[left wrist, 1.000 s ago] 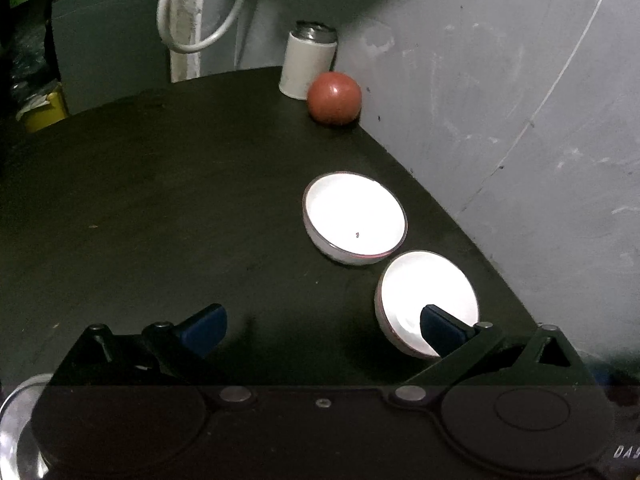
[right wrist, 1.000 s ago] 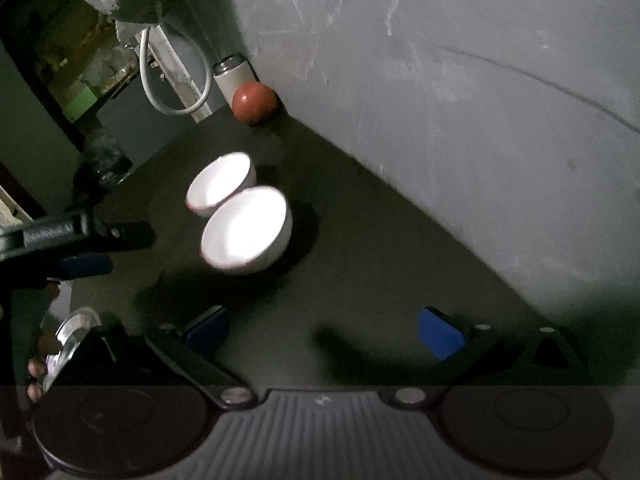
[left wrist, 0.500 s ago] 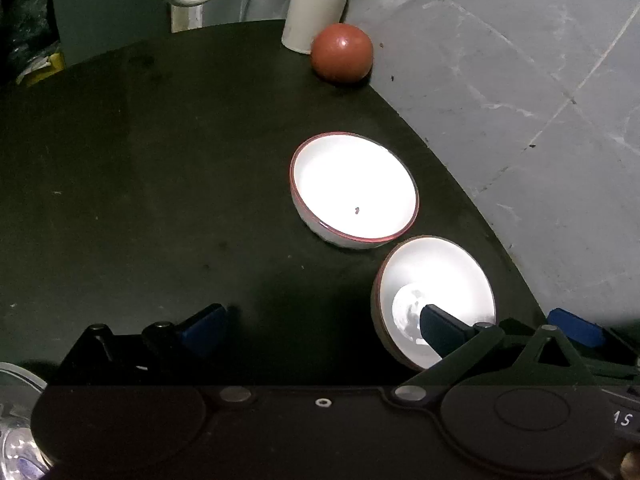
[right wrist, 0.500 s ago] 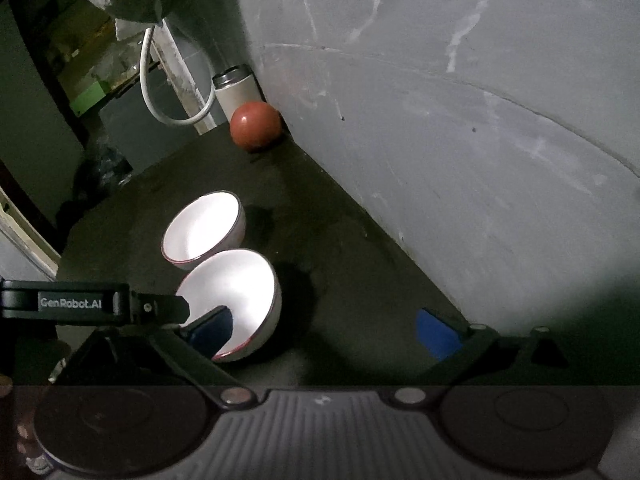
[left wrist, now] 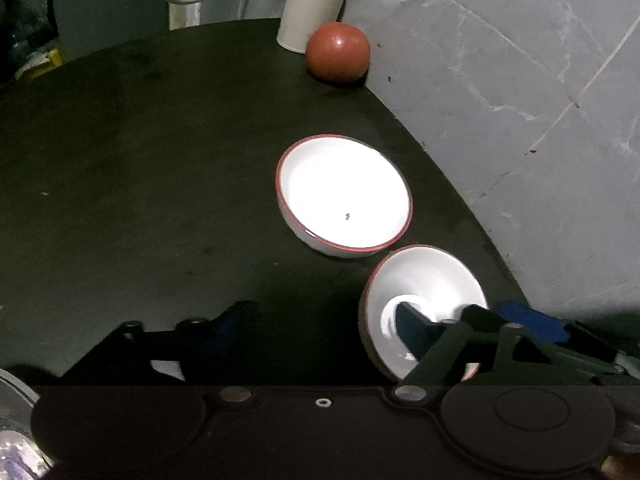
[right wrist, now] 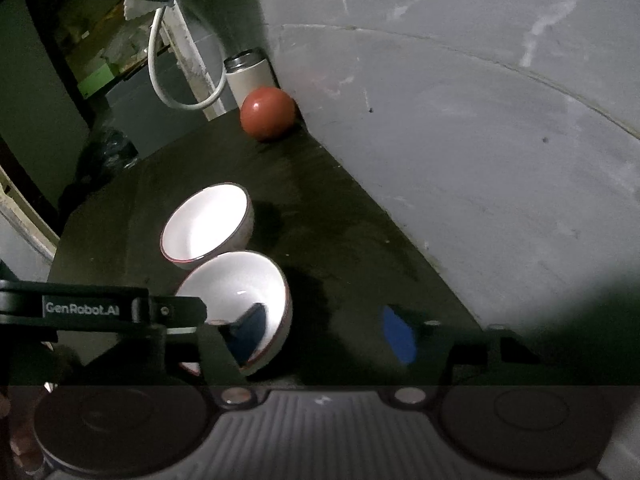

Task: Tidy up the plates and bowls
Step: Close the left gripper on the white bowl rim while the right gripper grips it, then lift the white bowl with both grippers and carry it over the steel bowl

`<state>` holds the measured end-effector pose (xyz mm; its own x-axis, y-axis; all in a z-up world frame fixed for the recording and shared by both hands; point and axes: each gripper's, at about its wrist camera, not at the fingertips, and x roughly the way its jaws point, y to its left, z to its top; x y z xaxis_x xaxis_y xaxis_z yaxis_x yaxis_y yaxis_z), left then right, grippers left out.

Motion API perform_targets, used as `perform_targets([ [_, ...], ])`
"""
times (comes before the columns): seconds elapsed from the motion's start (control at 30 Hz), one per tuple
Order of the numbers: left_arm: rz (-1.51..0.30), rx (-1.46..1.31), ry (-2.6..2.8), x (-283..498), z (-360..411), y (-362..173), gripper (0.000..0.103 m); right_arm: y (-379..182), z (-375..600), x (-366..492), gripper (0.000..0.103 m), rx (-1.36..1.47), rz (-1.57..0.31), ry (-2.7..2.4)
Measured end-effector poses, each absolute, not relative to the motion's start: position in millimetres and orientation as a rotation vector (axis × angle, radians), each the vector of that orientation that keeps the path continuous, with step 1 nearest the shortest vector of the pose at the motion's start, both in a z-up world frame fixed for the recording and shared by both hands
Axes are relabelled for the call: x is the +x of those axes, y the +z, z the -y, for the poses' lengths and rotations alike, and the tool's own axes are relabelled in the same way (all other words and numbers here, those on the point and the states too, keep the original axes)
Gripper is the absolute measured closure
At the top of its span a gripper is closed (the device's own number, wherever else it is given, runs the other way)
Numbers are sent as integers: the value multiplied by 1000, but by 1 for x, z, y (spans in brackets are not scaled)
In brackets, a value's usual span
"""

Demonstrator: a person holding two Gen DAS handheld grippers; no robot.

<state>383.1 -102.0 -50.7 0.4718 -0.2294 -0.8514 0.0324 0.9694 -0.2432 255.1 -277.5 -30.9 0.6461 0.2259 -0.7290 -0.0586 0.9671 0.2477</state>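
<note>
Two white bowls with red rims sit on the dark round table. The far bowl stands upright. The near bowl is tilted and leans against it. My left gripper is open, its right finger inside the near bowl. My right gripper is open, its left finger inside the near bowl and its right finger outside the rim. The right gripper's blue pad shows in the left wrist view beside the near bowl.
A red ball and a white canister stand at the table's far edge by the grey wall. A shiny metal object lies at the left view's lower left corner.
Both grippers have closed in on the near bowl; a finger of each now sits inside it. The near bowl has tipped further onto its side.
</note>
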Motion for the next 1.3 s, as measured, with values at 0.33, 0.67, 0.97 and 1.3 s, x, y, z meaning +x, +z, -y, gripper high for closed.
perform_targets([
  [0.33, -1085, -251, -213, 388, 105, -51, 60, -32, 268, 265, 74, 208, -869, 202],
  [0.67, -1095, -278, -247, 390, 110, -52, 88, -35, 266, 268, 77, 236, -893, 212],
  [0.97, -1088, -286, -270, 380, 111, -52, 93, -35, 268, 264, 92, 262, -896, 230],
  [1.3, -1075, -312, -304, 354, 111, -41, 93, -27, 278, 241, 93, 317, -890, 228],
])
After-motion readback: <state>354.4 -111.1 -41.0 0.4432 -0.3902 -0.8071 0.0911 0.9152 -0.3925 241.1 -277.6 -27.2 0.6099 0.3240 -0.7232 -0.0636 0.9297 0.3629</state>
